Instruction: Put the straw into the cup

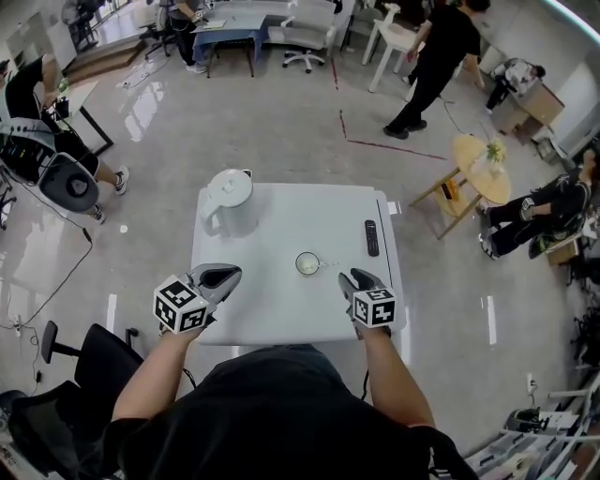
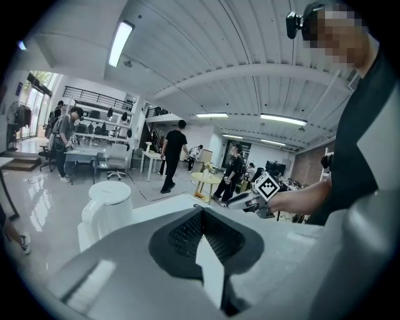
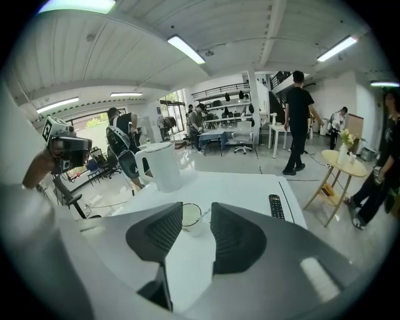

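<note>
White table point(image 1: 281, 216) beneath both outstretched forearms point(image 1: 155, 367), left tool point(image 1: 231, 274) pressed together, right tool point(image 1: 351, 277) spread toward cup point(image 1: 307, 263).

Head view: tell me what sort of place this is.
Probably an open-plan office or lab workspace: desks and wheeled office chairs across a polished floor, several people about, and a white work table in front.
</note>
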